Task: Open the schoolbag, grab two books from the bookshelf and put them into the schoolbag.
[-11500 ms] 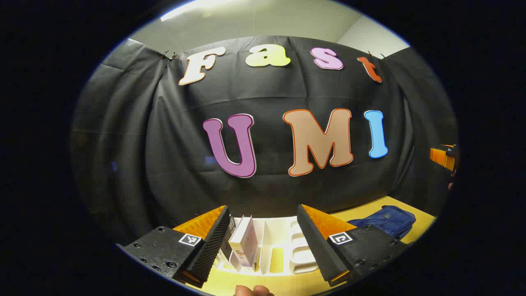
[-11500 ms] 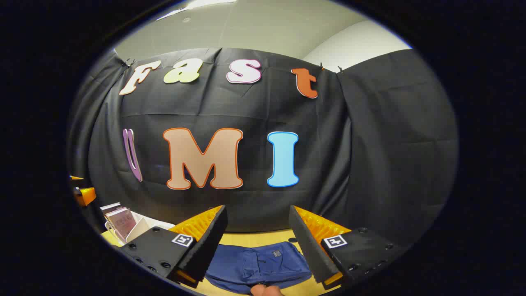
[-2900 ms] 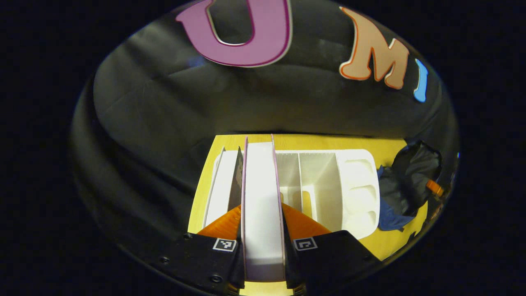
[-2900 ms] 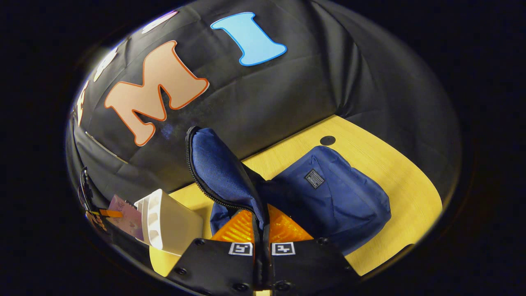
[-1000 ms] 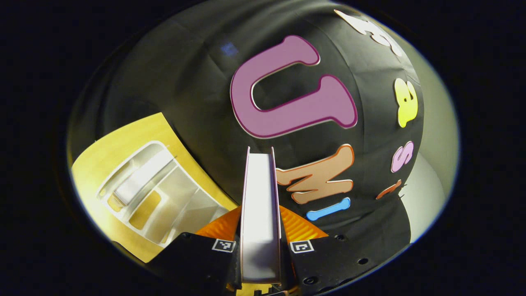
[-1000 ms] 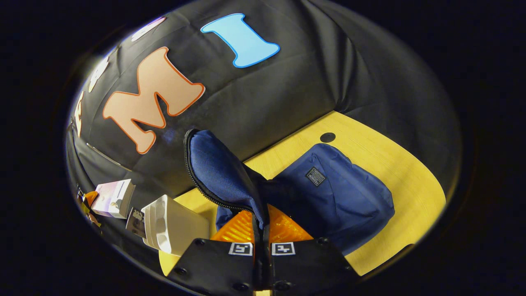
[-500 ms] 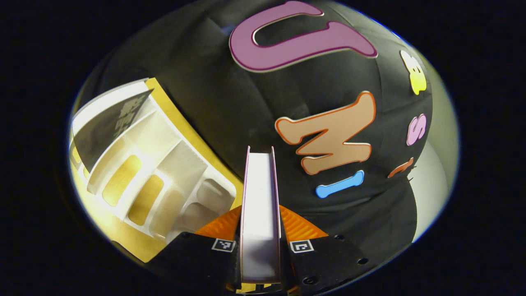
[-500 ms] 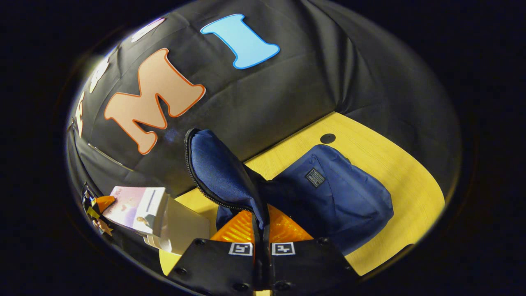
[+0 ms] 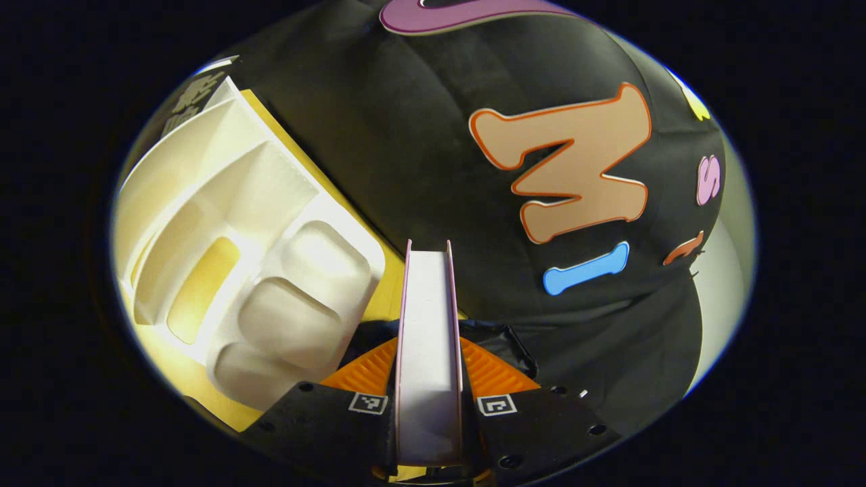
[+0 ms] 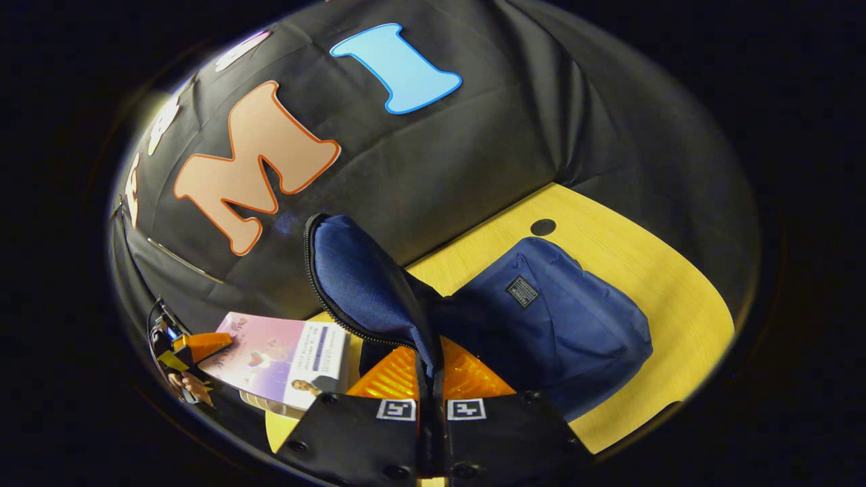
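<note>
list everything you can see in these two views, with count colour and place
book: 1, white page edge with pink cover, between the left gripper's fingers, near the schoolbag's opening
second book: 1, dark cover, standing in the far end of the bookshelf
bookshelf: 1, white, on the table beside the schoolbag
schoolbag: 1, dark blue, lying on the table, its flap lifted up
table: 1, yellow wood, under everything
dark round spot: 1, on the table behind the schoolbag
left gripper: 1, fingers shut on the book
right gripper: 1, fingers shut on the flap's edge
hand: 1, holding the left gripper, at the edge of the right gripper view
</note>
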Motion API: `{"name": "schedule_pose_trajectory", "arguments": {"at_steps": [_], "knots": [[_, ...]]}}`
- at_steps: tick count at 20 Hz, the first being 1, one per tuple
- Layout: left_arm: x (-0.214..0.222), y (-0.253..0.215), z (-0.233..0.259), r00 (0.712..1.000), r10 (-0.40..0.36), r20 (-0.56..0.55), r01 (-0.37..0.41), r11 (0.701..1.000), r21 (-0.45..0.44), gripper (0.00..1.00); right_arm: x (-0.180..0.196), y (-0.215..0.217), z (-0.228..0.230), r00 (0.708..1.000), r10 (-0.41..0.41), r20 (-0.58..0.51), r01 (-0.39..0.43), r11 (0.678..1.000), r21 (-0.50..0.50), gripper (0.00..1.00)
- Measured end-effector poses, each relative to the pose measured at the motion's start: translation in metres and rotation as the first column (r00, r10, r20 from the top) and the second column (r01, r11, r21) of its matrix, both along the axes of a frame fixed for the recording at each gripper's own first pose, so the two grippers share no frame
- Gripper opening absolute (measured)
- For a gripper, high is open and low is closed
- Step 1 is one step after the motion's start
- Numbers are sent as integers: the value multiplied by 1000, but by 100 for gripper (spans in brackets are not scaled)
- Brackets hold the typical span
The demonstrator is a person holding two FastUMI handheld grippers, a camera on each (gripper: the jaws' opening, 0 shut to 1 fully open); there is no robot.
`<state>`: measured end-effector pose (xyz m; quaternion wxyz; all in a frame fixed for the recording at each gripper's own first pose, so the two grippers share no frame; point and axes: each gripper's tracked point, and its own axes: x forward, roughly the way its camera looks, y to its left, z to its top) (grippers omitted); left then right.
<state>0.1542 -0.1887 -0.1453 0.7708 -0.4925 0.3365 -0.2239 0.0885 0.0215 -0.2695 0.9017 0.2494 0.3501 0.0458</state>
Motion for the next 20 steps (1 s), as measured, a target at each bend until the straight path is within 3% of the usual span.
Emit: {"name": "schedule_pose_trajectory", "arguments": {"at_steps": [9,13,20], "knots": [[-6,-96,-58,991,-113,-70,118,990,81,34,2,-3,3,1000,-8,-1,8,1000,27,3],[3,-123,-63,994,-58,-89,58,998,-10,34,2,-2,2,1000,-18,-1,18,999,36,3],[1,-165,-86,994,-42,-104,40,999,-25,34,7,-2,12,1000,-16,21,15,999,52,3]]}}
